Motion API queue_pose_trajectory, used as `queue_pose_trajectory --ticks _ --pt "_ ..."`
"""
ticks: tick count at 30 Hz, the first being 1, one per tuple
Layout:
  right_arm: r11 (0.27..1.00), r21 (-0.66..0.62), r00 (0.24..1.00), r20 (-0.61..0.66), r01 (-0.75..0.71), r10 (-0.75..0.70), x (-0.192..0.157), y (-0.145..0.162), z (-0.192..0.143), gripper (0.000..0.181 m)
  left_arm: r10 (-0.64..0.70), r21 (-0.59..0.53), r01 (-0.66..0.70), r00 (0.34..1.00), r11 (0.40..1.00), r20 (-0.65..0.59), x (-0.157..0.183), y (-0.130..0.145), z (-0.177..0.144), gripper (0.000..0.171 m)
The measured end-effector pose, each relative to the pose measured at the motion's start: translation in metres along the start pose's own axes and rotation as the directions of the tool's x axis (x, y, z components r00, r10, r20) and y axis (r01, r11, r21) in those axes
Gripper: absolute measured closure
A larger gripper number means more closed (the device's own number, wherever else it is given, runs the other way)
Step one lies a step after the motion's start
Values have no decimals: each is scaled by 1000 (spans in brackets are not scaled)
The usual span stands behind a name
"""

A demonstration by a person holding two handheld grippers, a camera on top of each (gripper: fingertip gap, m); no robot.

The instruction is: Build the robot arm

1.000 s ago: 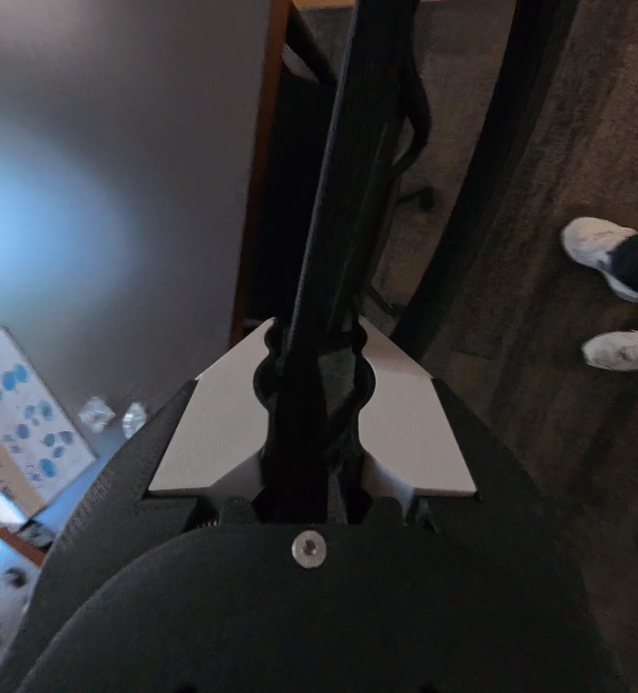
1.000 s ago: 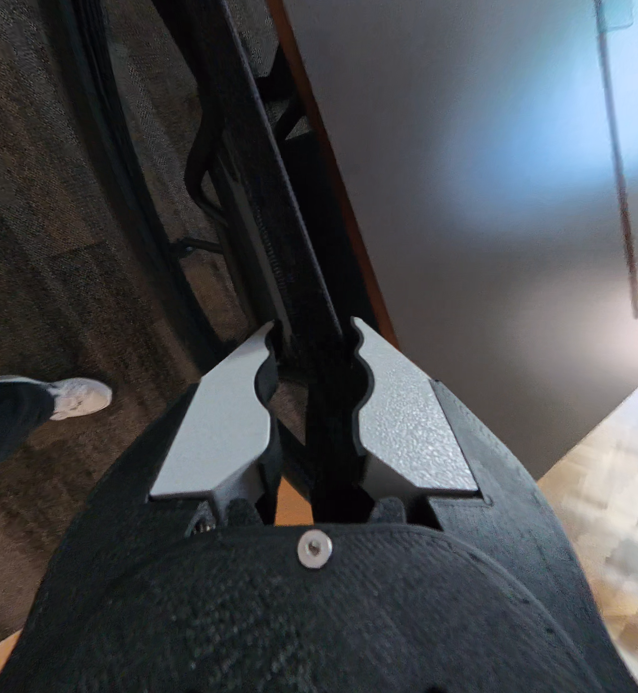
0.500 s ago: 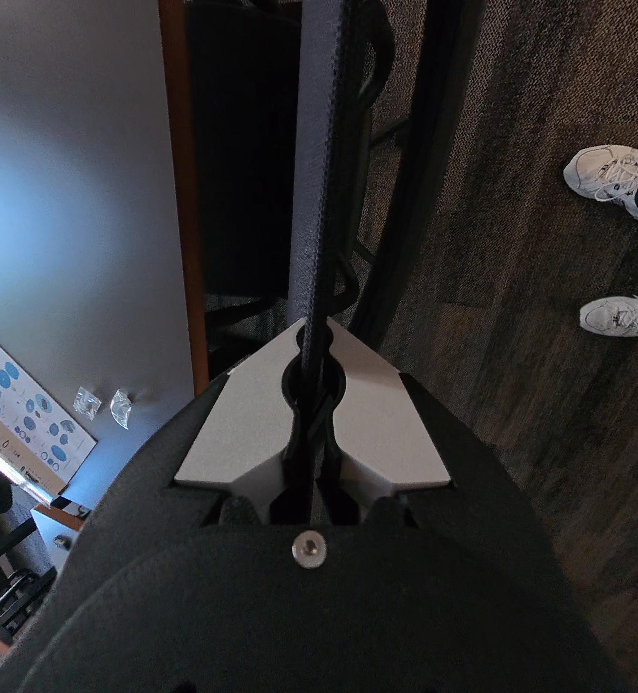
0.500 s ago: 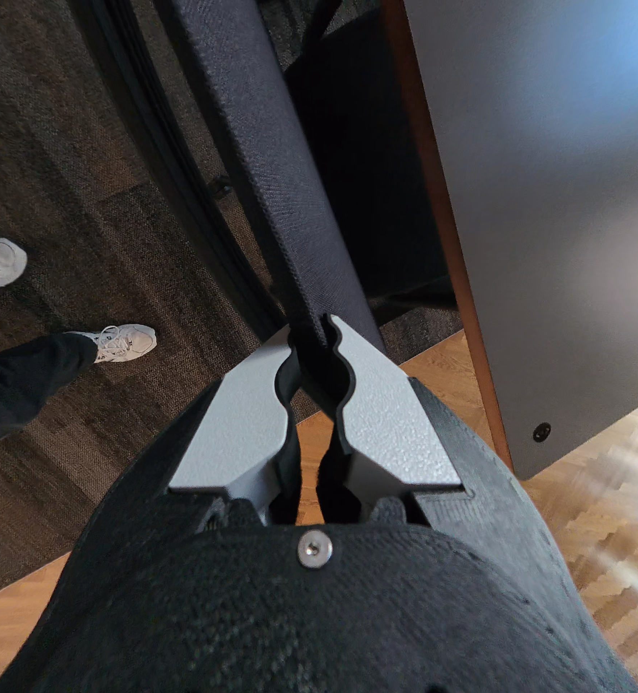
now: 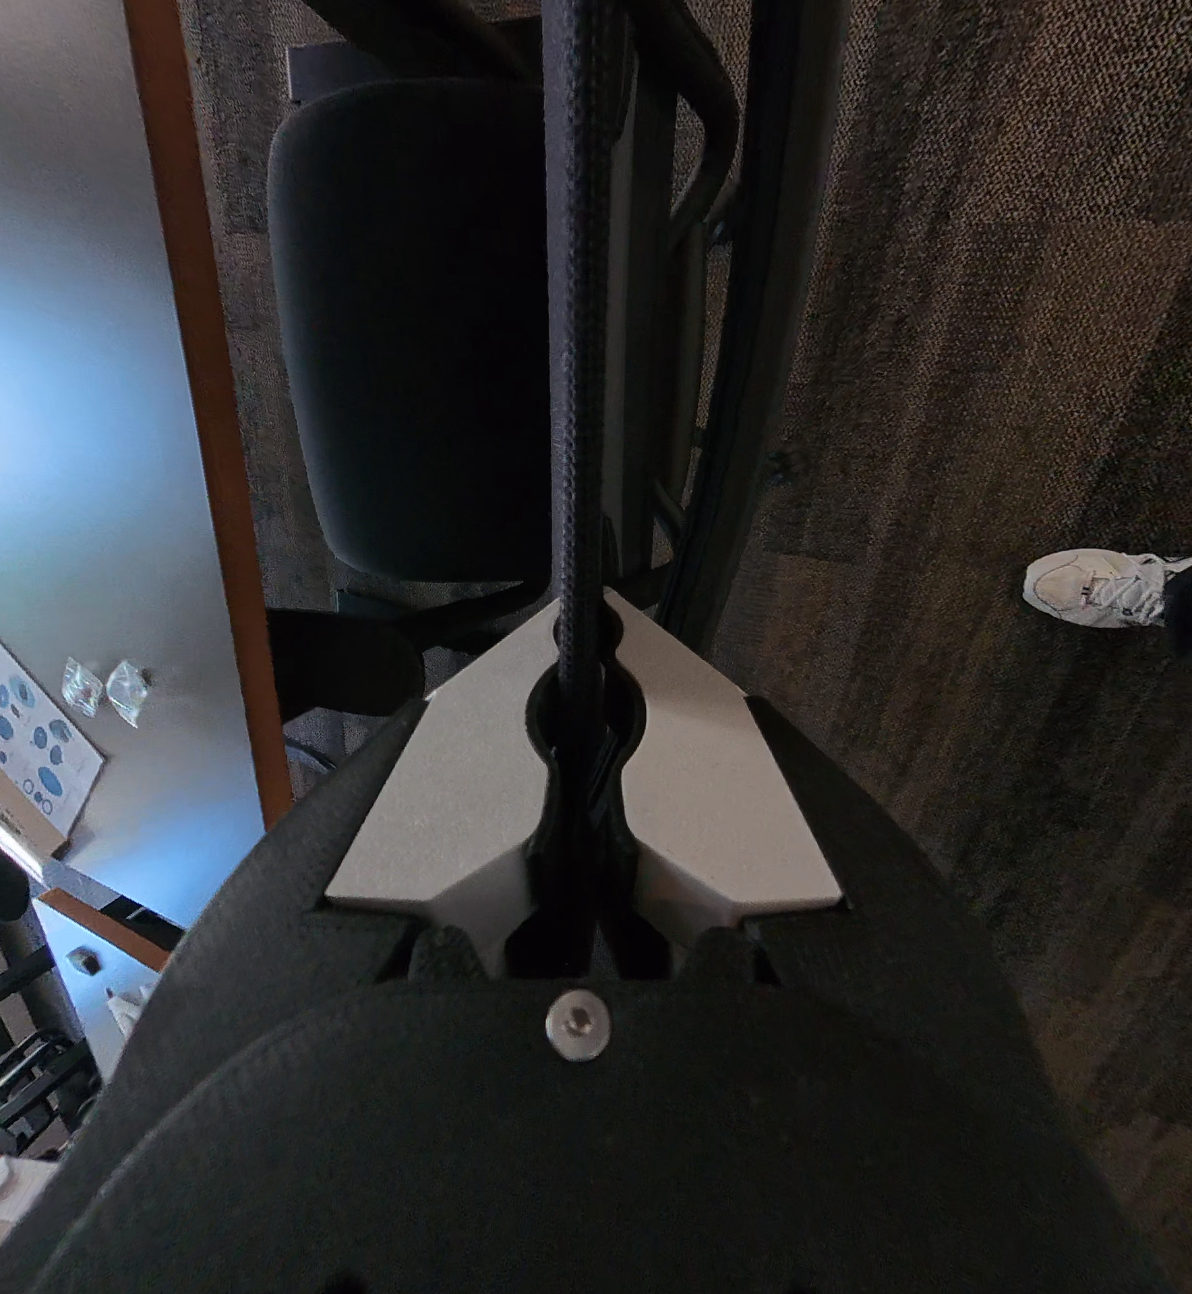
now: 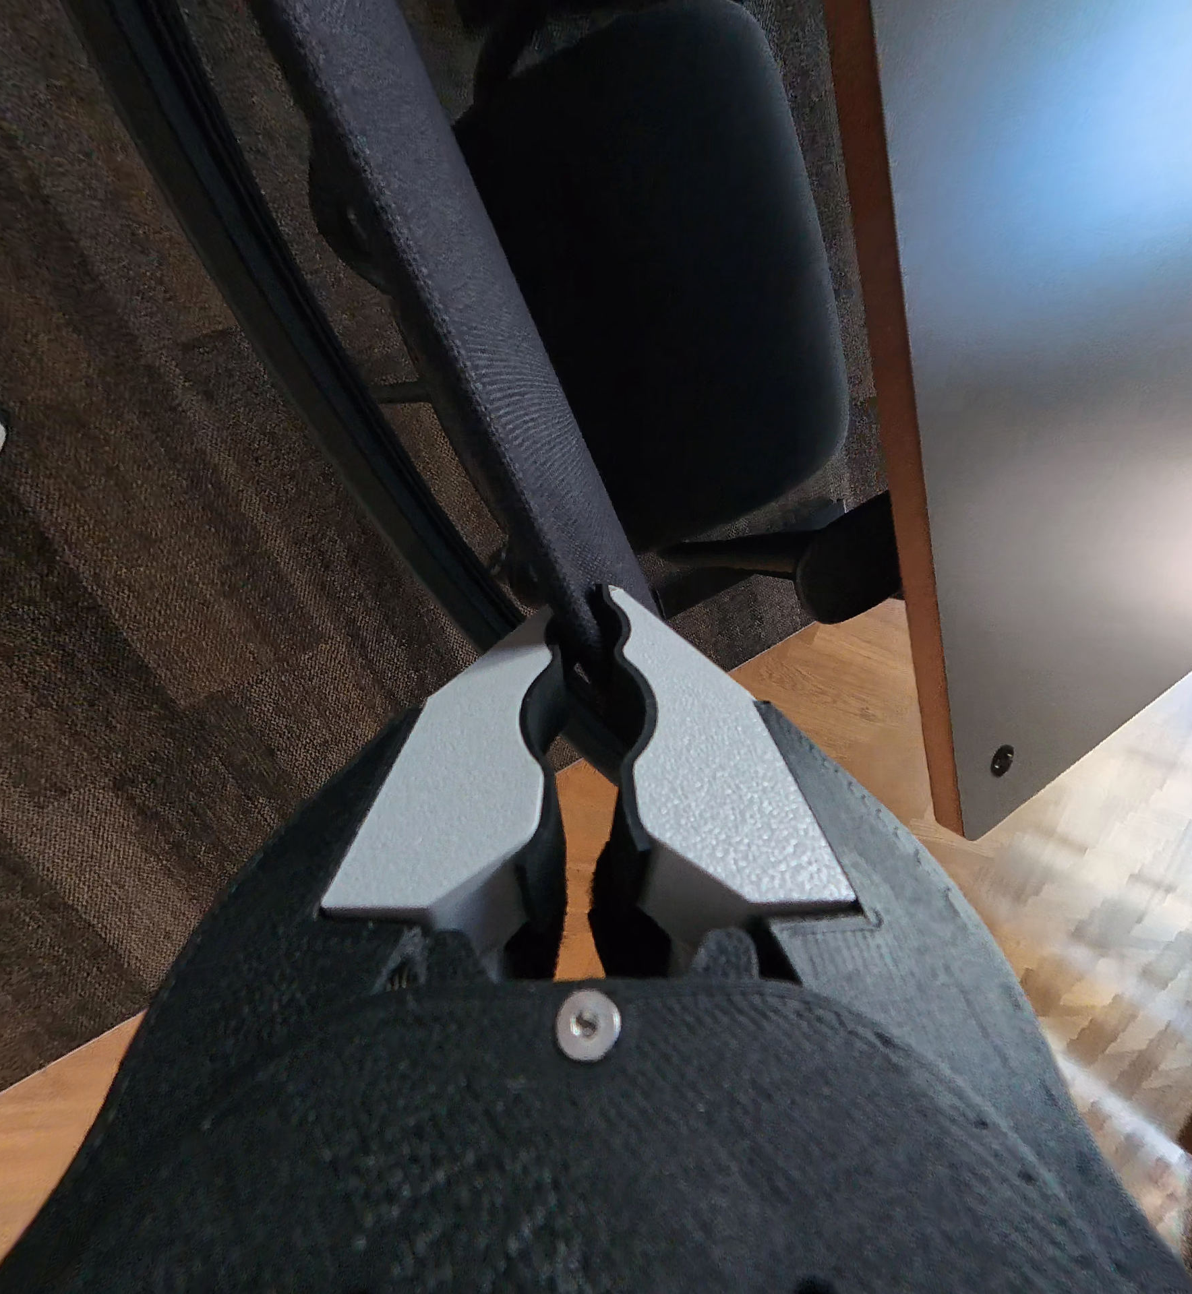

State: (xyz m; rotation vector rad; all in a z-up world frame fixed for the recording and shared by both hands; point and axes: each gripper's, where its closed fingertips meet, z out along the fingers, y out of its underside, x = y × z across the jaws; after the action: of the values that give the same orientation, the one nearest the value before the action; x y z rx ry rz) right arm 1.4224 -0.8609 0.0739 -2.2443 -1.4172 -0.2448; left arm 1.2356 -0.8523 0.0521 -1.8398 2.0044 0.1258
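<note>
Both grippers grip the top edge of a dark fabric chair backrest. In the left wrist view my left gripper (image 5: pixel 583 616) is shut on the backrest (image 5: pixel 572 315), which I see edge-on running straight ahead. In the right wrist view my right gripper (image 6: pixel 590 609) is shut on the same backrest (image 6: pixel 439 280), which slants up to the left. The black chair seat (image 5: pixel 404 329) lies below, next to the desk, and also shows in the right wrist view (image 6: pixel 670 280).
A grey desk with a brown wooden edge (image 5: pixel 187 350) stands beside the seat and also shows in the right wrist view (image 6: pixel 887 350). A sheet with blue dots (image 5: pixel 12 728) and small plastic bags (image 5: pixel 103 693) lie on it. A person's white shoe (image 5: pixel 1090 588) stands on the carpet (image 5: pixel 999 280). The left gripper's tips are roughly 20 cm from the right gripper's.
Both grippers have closed from a wider hold to a tight grip on the backrest edge. The views have swung and the chair seat now shows out from under the desk edge.
</note>
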Motion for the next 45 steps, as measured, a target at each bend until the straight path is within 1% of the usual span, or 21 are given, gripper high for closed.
queue_pose_trajectory --ticks 3,7,11,14,17,19,22,25,27,29,32,36,39,41,44,45 --pt "1000 13 1000 23 19 -19 -37 0 -17 178 -1 1 1 1000 1000 -1 36 8 -17 171" --pt "999 3 999 30 42 -43 -91 12 -45 178 23 -2 -23 1000 1000 19 95 12 -41 171" --pt "1000 25 1000 11 -5 5 -145 25 -72 177 28 -24 -28 999 999 19 153 16 -64 171" --pt "998 29 999 19 -47 47 -184 32 -94 178 10 -41 -12 998 999 -55 200 19 -84 171" --pt "998 4 998 25 -60 60 -233 39 -119 178 40 -38 -43 996 998 -80 251 26 -105 171" --pt "993 -16 994 7 -113 113 -270 43 -137 177 82 -27 -85 993 996 -90 286 33 -120 171" --pt "970 -36 970 -41 -239 238 -330 47 -165 175 160 -31 -164 981 986 -107 340 47 -144 171" --pt "944 -45 941 -114 -326 319 -388 51 -194 173 281 -31 -286 953 958 -116 391 61 -169 171" --pt "924 -67 919 -153 -377 364 -426 55 -213 174 306 -3 -310 940 951 -149 431 68 -185 171" --pt "906 -75 900 -174 -416 399 -467 60 -232 172 355 25 -355 923 935 -151 471 75 -201 171" --pt "865 -83 861 -185 -494 474 -531 67 -261 172 420 25 -421 895 907 -152 526 88 -225 171" --pt "846 -110 845 -200 -522 495 -611 77 -297 172 528 32 -532 830 846 -180 597 101 -254 171" --pt "843 -128 844 -217 -523 490 -657 88 -322 171 526 69 -528 810 846 -259 650 104 -275 171" --pt "821 -129 825 -199 -557 528 -686 97 -337 171 512 97 -510 794 855 -329 686 103 -288 171" --pt "788 -169 805 -175 -592 567 -730 114 -360 171 536 149 -524 741 838 -404 739 102 -308 161" --pt "767 -184 789 -176 -614 589 -743 120 -367 171 548 165 -534 720 829 -426 756 101 -314 156"
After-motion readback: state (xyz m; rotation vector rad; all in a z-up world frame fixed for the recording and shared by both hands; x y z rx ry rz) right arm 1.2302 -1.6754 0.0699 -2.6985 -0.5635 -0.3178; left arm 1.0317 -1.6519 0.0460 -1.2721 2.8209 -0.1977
